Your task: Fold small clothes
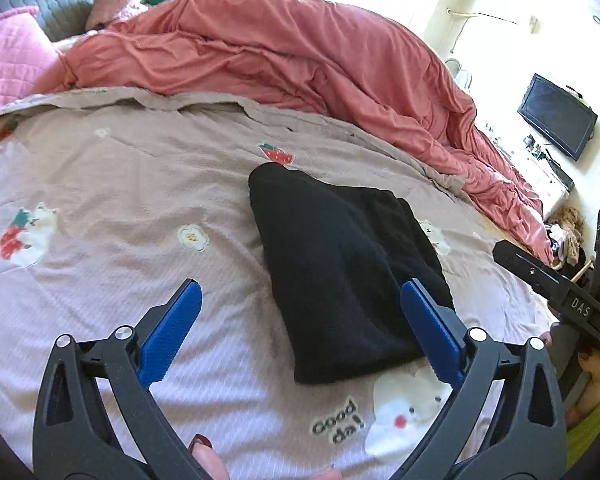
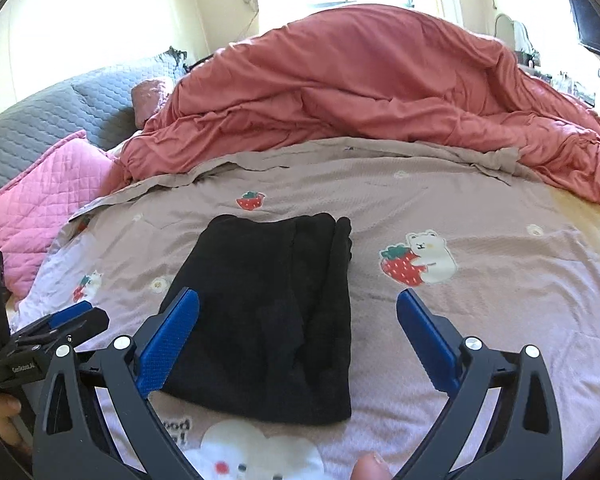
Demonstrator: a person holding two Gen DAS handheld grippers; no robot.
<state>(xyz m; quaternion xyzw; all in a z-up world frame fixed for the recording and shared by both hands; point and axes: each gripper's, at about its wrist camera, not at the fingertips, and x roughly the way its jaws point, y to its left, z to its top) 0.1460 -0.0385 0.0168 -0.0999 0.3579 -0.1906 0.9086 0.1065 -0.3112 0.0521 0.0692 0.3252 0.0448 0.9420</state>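
Your black garment (image 1: 340, 264) lies flat on the bed's printed cover (image 1: 112, 184), already folded into a compact, roughly rectangular packet with its layered edges stacked along one side. It sits on the clear stretch of the cover, well apart from the heaped red duvet (image 1: 300, 60) and the pink pillow (image 1: 12, 60), which looks deliberate: a smooth, open patch gives the fabric nothing to catch on and lets the folds stay square.

Both pairs of jaws stand wide open and hold nothing. Your left gripper (image 1: 300, 320) hovers above the packet's near end; in its own view the right-hand blue pad overlaps the garment's near right edge, while the left-hand pad is over bare cover. Your right gripper (image 2: 298, 332) mirrors this: in its view the left-hand pad overlaps the garment's near left edge, and the other pad is over bare cover. So the garment lies below and ahead of both, between the two tools, not pinched by either. Judging by the tidy packet, this piece seems finished.
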